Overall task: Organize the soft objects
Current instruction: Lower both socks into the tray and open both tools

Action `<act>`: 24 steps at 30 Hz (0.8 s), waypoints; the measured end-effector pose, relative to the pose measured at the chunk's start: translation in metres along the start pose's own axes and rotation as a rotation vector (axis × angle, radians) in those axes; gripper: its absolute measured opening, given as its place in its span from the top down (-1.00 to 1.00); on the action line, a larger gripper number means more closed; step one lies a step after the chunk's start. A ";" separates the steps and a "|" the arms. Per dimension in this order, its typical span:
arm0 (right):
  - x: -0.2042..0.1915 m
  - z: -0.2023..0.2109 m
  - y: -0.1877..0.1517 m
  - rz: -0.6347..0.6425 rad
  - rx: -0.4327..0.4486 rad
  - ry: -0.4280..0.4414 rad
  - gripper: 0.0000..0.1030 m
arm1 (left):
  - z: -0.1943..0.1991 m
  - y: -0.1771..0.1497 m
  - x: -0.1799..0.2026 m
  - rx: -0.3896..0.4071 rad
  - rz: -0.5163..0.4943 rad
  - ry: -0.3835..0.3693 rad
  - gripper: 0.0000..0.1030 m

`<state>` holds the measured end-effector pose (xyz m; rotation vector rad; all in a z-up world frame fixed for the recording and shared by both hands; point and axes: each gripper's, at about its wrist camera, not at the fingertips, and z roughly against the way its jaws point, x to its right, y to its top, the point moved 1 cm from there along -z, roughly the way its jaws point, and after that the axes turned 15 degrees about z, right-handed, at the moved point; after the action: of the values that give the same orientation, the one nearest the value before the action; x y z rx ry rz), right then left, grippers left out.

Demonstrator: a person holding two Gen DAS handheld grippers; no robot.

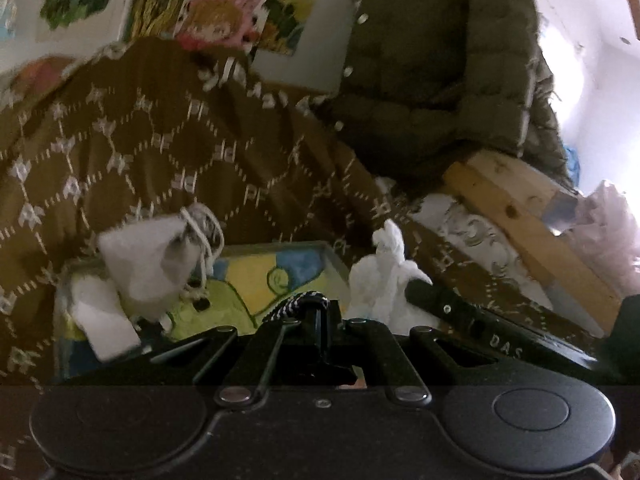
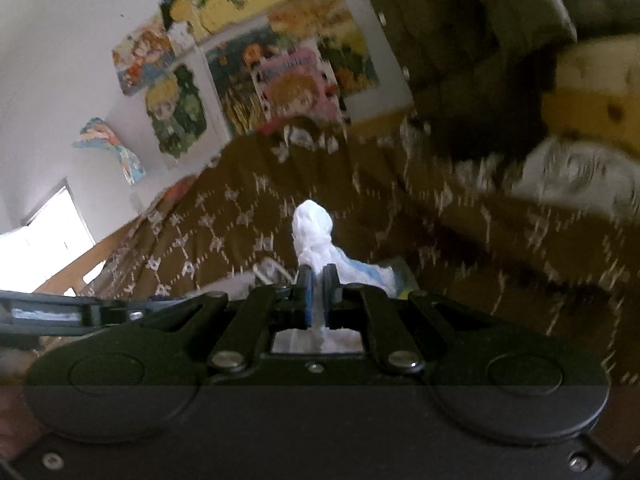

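white cloth (image 2: 314, 232) pinched in right tool (image 2: 316, 292), left tool (image 1: 316, 308) clamped on striped cord (image 1: 294, 306)

1. We see a crumpled white cloth (image 2: 314, 236) standing upright, pinched at its lower end, above the brown patterned bedspread.
2. We see a black-and-white braided cord (image 1: 298, 306) gripped.
3. A pale drawstring pouch (image 1: 148, 256) hangs blurred, left of the cloth.

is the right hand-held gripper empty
No, the right hand-held gripper is shut on a crumpled white cloth, which sticks up from between its jaws over the brown patterned blanket.
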<state>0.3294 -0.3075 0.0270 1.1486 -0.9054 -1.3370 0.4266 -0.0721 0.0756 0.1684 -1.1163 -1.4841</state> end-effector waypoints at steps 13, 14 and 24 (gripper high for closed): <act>0.001 -0.054 -0.064 -0.017 -0.230 -0.015 0.92 | -0.043 -0.043 -0.051 -0.097 0.081 0.196 0.71; -0.002 -0.053 -0.064 0.001 -0.227 -0.015 0.89 | -0.039 -0.043 -0.050 -0.092 0.068 0.206 0.62; -0.034 -0.017 -0.034 0.131 -0.164 -0.054 0.27 | 0.032 -0.038 -0.022 0.065 0.074 0.214 -0.26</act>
<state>0.3351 -0.2684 -0.0057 0.9157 -0.8772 -1.3150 0.3853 -0.0430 0.0553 0.3204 -0.9881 -1.3311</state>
